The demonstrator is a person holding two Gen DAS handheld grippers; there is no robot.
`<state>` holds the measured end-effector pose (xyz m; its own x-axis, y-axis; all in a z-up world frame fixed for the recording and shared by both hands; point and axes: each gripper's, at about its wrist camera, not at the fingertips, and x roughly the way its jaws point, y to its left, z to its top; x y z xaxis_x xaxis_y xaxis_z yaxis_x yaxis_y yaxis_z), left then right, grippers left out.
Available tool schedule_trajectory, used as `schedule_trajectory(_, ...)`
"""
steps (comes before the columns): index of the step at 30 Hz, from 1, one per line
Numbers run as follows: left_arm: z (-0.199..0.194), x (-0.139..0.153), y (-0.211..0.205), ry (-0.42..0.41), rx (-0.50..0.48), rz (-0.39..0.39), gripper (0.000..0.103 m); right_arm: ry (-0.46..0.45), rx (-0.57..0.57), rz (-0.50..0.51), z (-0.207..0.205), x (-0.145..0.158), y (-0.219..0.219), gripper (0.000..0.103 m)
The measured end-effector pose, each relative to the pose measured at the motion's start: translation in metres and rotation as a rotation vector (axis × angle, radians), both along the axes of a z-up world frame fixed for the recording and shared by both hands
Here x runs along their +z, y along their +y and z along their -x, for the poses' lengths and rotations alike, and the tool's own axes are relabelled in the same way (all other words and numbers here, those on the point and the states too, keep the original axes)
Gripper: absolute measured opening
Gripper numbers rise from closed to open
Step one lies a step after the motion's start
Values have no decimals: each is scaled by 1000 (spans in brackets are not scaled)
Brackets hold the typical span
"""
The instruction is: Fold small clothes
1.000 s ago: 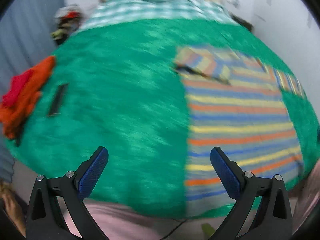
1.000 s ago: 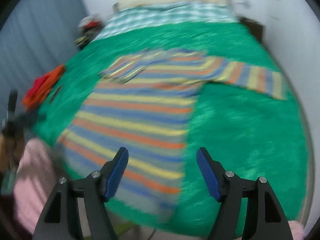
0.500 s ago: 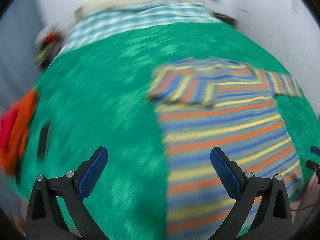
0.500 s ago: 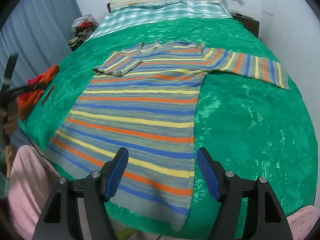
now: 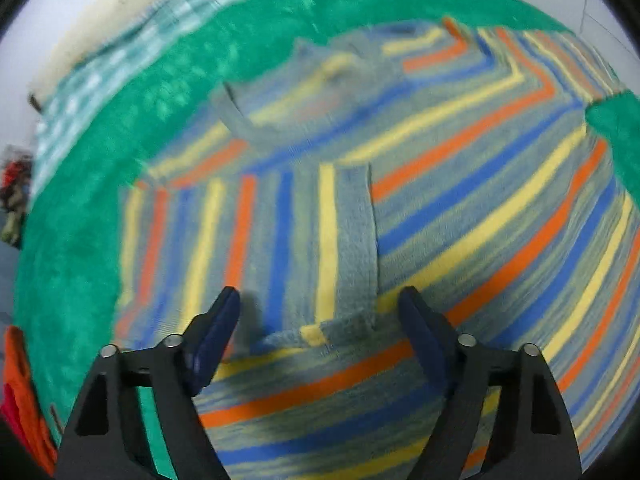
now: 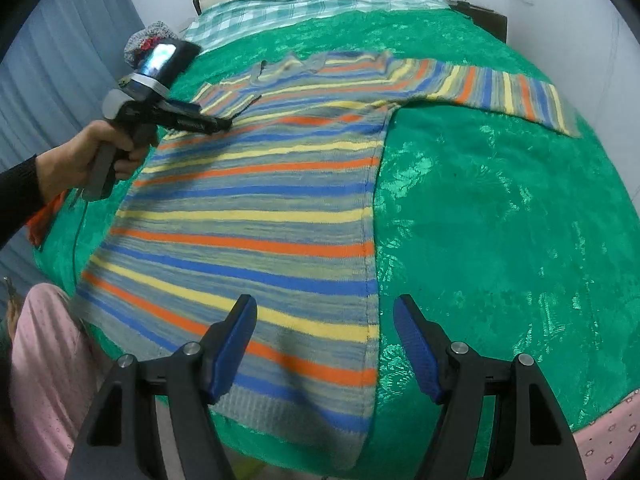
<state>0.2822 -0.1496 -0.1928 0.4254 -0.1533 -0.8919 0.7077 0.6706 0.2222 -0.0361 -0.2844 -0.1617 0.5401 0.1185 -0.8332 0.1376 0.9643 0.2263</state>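
- Striped sweater point(image 6: 256, 216) laid flat on green bedspread point(image 6: 500, 240), hem toward near edge of bed, neckline toward plaid sheet point(image 6: 320, 0) at far end.
- One sleeve stretched out sideways across bedspread; other sleeve point(image 5: 280, 240) folded inward over chest, cuff lying on body stripes.
- Left gripper point(image 5: 320, 308) poised low over folded sleeve's cuff, jaws just narrowed yet parted, cuff between blue pads point(image 5: 218, 320); no pressing contact confirmed, view blurred.
- Left hand point(image 6: 96, 156) seen from right wrist view, wrapped round gripper handle, dark sleeve at wrist.
- Right gripper point(image 6: 324, 340) held above sweater's lower side seam near hem, jaws parted, nothing clamped.
- Orange-red garments point(image 5: 20, 392) bunched at bed's left margin, well apart from sweater.
- Pink fabric point(image 6: 44, 360) visible below near edge of bed.
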Motion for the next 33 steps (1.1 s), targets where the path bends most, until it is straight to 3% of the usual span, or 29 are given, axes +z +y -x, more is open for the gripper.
schedule_trajectory(1,-1,0,3,20,7,30,75,4,-1,-4,0,-2,0,70)
schedule_trajectory(3,-8,3,14,90,53,79,9,8,-7,-9,-1,-4,-2,70)
schedule_trajectory(4,-12,6,16,80,85,74,8,8,-11,-8,-2,-5,-3,70)
schedule_trajectory(6,-21,25,38,89,167,176,8,6,-16,-9,-3,-5,-4,70)
schedule_trajectory(8,-39,51,83,89,319,330,8,3,-20,-8,-3,-4,-6,70)
schedule_trajectory(9,-53,66,122,77,444,422,7,0,-22,-2,-2,-3,-6,70)
schedule_trajectory(11,-76,77,183,57,632,511,7,-6,-15,11,-1,-2,-3,70)
schedule_trajectory(13,-99,75,254,26,854,533,7,-5,-7,18,0,-3,-1,70)
schedule_trajectory(15,-115,60,312,46,1026,521,7,2,0,14,-2,-6,3,70)
schedule_trajectory(16,-117,54,324,50,1061,507,7,9,4,9,-4,-8,4,70)
schedule_trajectory(18,-118,38,345,63,1099,469,7,21,7,5,-7,-11,7,70)
schedule_trajectory(21,-120,22,338,56,1078,420,6,35,7,14,-11,-14,9,70)
schedule_trajectory(24,-116,28,330,9,1045,381,6,55,9,27,-14,-20,12,70)
schedule_trajectory(28,-108,22,351,15,1090,410,5,72,12,44,-17,-23,14,70)
schedule_trajectory(31,-106,6,356,21,1079,326,5,82,3,40,-21,-26,13,70)
schedule_trajectory(33,-106,3,356,9,1068,313,5,90,4,45,-23,-28,14,70)
